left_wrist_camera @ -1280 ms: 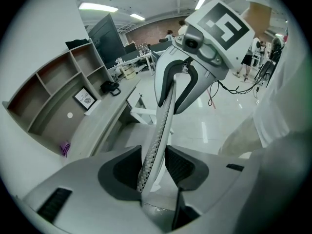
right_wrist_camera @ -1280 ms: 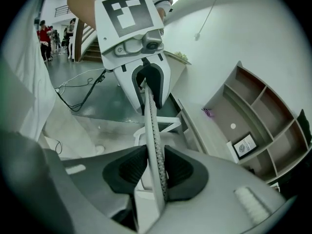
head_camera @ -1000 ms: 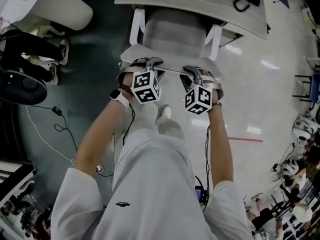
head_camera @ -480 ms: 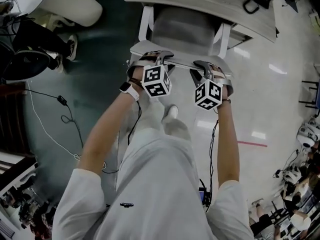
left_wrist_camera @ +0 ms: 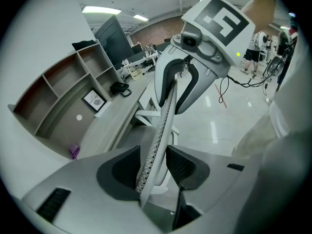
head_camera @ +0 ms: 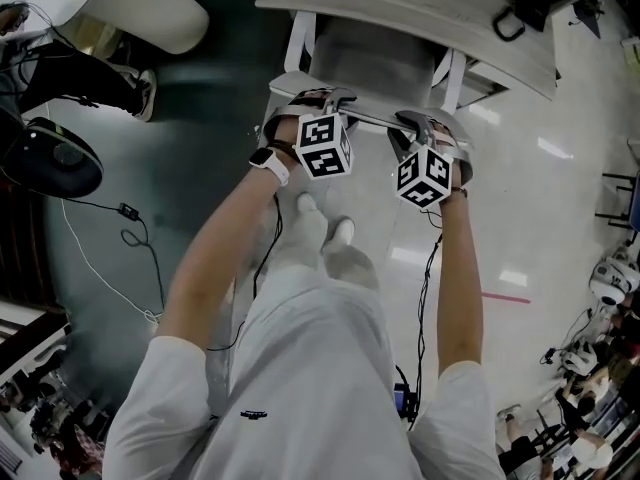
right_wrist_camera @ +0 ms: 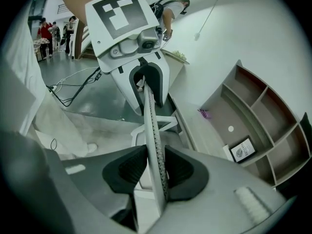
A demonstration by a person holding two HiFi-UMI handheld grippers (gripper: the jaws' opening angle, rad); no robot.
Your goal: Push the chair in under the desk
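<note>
The chair has a white frame and a grey seat [head_camera: 375, 53], and its seat lies partly beneath the pale wooden desk [head_camera: 400, 3]. Both grippers sit on the top edge of its mesh backrest [head_camera: 372, 120]. My left gripper [head_camera: 325, 98] straddles that edge near the left end. In the left gripper view its jaws [left_wrist_camera: 153, 165] are opening, with the backrest [left_wrist_camera: 163, 121] standing between the pads and a slight gap on one side. My right gripper [head_camera: 415, 120] holds the right end. In the right gripper view its pads [right_wrist_camera: 155, 167] press both faces of the backrest [right_wrist_camera: 150, 116].
The person's feet [head_camera: 340, 230] stand just behind the chair. A cable [head_camera: 110, 258] trails over the dark floor at left, near a black round object [head_camera: 60, 158] and another white desk [head_camera: 130, 8]. A shelf unit [left_wrist_camera: 63, 91] with a small framed picture [left_wrist_camera: 94, 100] stands on the desk.
The chair and both grippers have moved forward, and more of the seat lies beneath the desk. The person has stepped after it.
</note>
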